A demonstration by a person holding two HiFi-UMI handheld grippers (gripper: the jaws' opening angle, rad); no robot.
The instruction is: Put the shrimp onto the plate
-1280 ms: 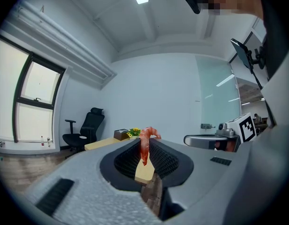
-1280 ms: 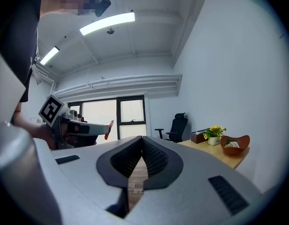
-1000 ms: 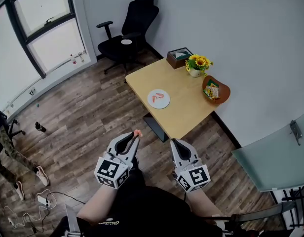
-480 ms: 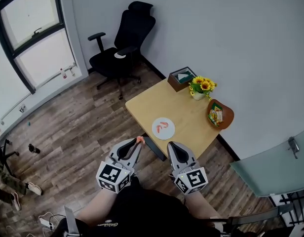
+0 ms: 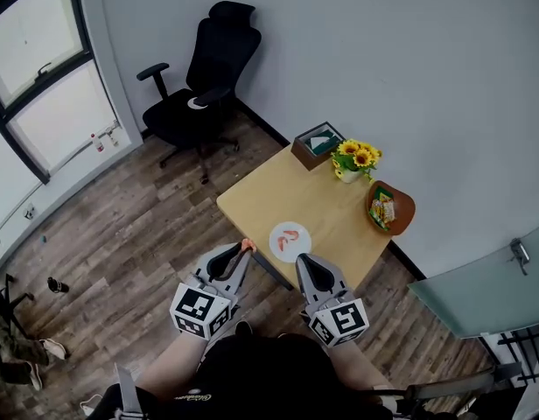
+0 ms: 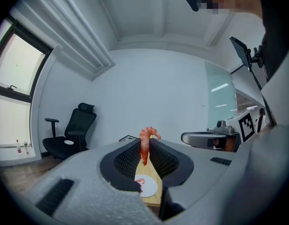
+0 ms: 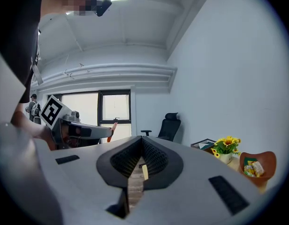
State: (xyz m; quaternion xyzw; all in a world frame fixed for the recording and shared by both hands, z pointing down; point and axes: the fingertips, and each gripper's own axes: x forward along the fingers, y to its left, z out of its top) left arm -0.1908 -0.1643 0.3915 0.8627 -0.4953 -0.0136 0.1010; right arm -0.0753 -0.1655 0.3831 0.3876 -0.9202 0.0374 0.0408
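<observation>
My left gripper [image 5: 244, 248] is shut on an orange shrimp [image 5: 246, 245]; in the left gripper view the shrimp [image 6: 145, 145] stands upright, pinched between the dark pads. A white plate [image 5: 295, 248] lies near the front edge of the wooden table [image 5: 318, 201], just right of and beyond the left gripper tip, and one shrimp [image 5: 288, 237] lies on it. The plate [image 6: 149, 187] also shows low through the left jaws. My right gripper [image 5: 302, 262] is shut on nothing, just in front of the table edge; its closed jaw tips [image 7: 141, 141] hold nothing.
On the table stand a brown tissue box [image 5: 315, 144], a pot of sunflowers [image 5: 355, 158] and a brown bowl of snacks [image 5: 389, 208] at the right edge. A black office chair [image 5: 195, 77] stands beyond the table. A glass panel [image 5: 479, 283] is at the right.
The table and plate have come closer to both grippers as the view moved forward. The left gripper still holds the shrimp; the right stays shut.
</observation>
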